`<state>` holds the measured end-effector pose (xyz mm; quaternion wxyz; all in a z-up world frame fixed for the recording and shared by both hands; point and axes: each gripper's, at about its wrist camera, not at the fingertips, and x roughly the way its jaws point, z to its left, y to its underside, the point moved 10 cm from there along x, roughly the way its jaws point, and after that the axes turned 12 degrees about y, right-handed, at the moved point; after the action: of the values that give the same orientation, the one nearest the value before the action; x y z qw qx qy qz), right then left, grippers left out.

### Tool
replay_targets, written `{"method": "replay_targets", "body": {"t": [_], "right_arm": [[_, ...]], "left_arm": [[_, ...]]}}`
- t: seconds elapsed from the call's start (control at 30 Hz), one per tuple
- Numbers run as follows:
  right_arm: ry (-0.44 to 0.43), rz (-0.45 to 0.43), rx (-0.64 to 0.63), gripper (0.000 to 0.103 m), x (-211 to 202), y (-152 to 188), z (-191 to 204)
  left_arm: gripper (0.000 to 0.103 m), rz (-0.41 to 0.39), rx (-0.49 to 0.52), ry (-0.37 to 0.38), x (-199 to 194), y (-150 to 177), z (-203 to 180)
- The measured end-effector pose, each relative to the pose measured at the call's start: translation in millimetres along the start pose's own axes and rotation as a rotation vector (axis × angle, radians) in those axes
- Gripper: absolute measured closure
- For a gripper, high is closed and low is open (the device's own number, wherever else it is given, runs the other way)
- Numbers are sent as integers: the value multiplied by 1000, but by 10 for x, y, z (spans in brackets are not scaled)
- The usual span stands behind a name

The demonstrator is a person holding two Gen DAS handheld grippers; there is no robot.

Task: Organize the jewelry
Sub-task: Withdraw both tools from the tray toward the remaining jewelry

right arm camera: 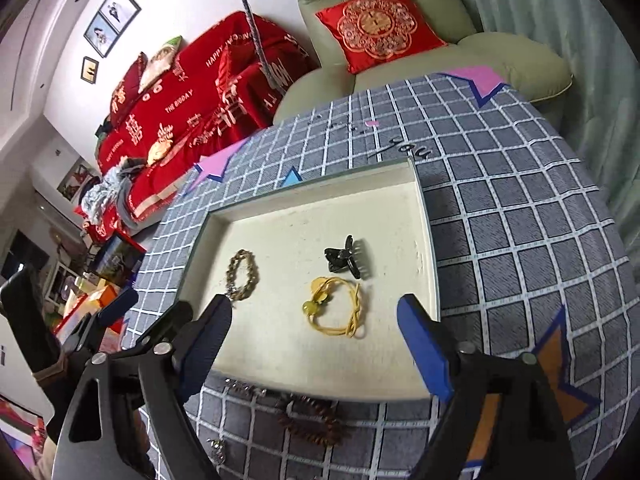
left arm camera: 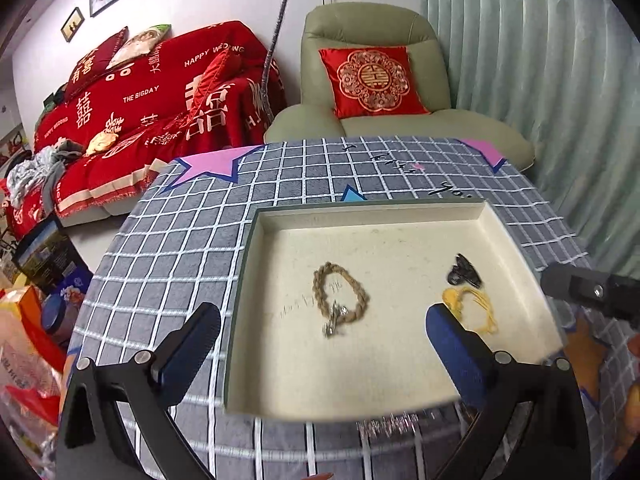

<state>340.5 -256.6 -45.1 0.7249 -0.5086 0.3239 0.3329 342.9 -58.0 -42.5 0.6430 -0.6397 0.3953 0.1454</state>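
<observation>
A cream tray (left arm camera: 516,240) (right arm camera: 430,248) lies on the checked tablecloth. In it are a gold rope bracelet (left arm camera: 340,300) (right arm camera: 242,274), a black hair claw (left arm camera: 464,272) (right arm camera: 344,258) and a yellow hair tie (left arm camera: 478,308) (right arm camera: 336,308). My left gripper (left arm camera: 320,316) hangs open above the bracelet, gripping nothing. My right gripper (right arm camera: 316,308) hangs open above the hair tie, also gripping nothing. Each gripper shows at the edge of the other's view: the right gripper (left arm camera: 592,292) and the left gripper (right arm camera: 120,308).
A brown bead bracelet (right arm camera: 312,420) and a silver chain (right arm camera: 244,388) (left arm camera: 388,426) lie on the cloth in front of the tray. Beyond the table are a green armchair (left arm camera: 380,24) with a red cushion, a red-covered sofa (left arm camera: 160,96) and a curtain. Boxes and bags crowd the floor at left.
</observation>
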Motion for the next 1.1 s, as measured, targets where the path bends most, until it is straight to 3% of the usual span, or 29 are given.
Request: {"method": "replay_targets", "body": {"t": [0.43,0.83,1.1], "right_arm": [[13,-41,37,14,-438,302,-133],[24,-90,-19,14,-698,537,-56],[67,-46,-102,14,-740,725,-44]], "left_arm": [[0,-23,-45,21,-753,487,-72],[0,10,-30,10,-952,823,-195],[0,32,-23,1,-974,955,-228]]}}
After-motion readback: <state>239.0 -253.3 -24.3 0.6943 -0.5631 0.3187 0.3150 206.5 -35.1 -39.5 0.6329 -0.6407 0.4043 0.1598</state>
